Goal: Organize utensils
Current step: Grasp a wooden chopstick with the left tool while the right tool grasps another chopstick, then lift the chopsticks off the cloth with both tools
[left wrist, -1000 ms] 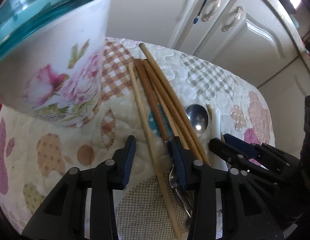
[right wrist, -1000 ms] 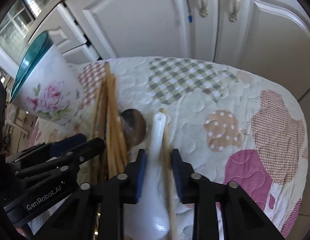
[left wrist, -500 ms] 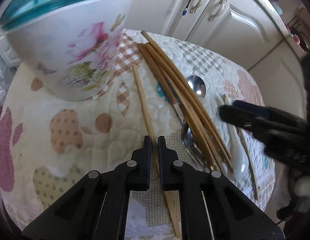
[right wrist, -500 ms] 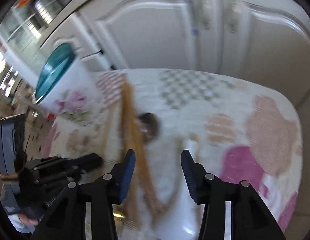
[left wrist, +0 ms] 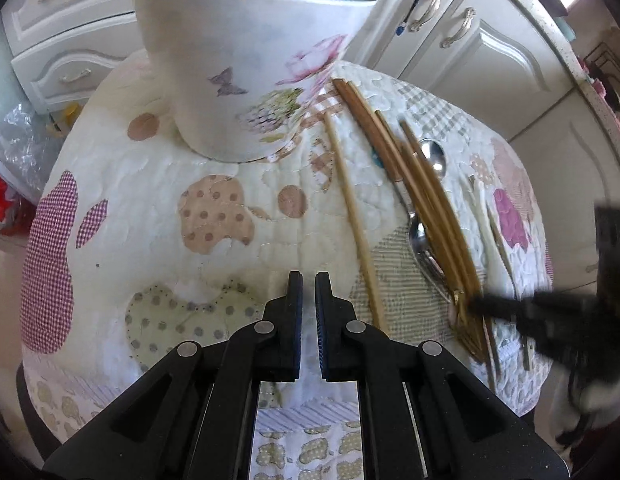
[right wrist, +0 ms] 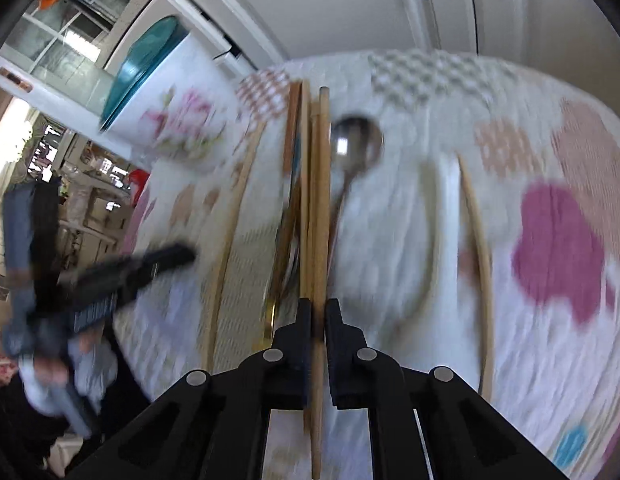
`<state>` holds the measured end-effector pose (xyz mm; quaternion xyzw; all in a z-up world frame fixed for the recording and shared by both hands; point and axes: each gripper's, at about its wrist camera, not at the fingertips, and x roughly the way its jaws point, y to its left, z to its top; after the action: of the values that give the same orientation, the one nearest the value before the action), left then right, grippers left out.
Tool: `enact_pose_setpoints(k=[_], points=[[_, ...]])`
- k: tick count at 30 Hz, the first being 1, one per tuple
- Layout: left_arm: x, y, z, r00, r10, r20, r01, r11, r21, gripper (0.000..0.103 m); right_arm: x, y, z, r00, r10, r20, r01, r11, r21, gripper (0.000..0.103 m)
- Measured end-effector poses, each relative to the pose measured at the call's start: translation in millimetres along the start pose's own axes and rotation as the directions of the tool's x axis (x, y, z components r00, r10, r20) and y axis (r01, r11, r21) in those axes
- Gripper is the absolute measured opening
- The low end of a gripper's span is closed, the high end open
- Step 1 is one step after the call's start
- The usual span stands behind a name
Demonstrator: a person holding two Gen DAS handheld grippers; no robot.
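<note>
The right tool [right wrist: 317,316] is closed on one wooden chopstick [right wrist: 321,208], picked out of the bundle of brown sticks lying on the quilted patchwork worktop [left wrist: 213,216]. So this looks like the pick-up step: one stick gripped, not yet lifted clear. The left tool [left wrist: 307,292] is closed with nothing between its tips, hovering over bare quilt beside a pale lone chopstick [left wrist: 352,212].

Next, I'd judge, comes a lift and a carry to the white floral cup with the teal rim [left wrist: 245,60], standing upright at the far side, tipping the stick in end first.

The right view shows the grip itself, plus a steel spoon [right wrist: 356,144] just beside the held stick. The left view shows what that one blurs: the cup's base, and a fork [left wrist: 424,248] tucked under the bundle.
</note>
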<state>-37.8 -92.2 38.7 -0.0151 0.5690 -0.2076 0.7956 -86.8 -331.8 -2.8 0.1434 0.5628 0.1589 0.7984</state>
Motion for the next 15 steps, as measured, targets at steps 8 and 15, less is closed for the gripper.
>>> enact_pose_setpoints(k=[8,15], points=[[12,-23,19,1.0,-0.015,0.028,0.015,1.0,-0.007,0.016,-16,6,-29,0.999,-0.041,0.022,0.041,0.999,0.004,0.008],[37,-37,35,0.998,0.053,0.037,-0.053,0.999,0.007,0.017,2,5,41,0.993,-0.065,0.094,0.064,0.998,0.013,0.009]])
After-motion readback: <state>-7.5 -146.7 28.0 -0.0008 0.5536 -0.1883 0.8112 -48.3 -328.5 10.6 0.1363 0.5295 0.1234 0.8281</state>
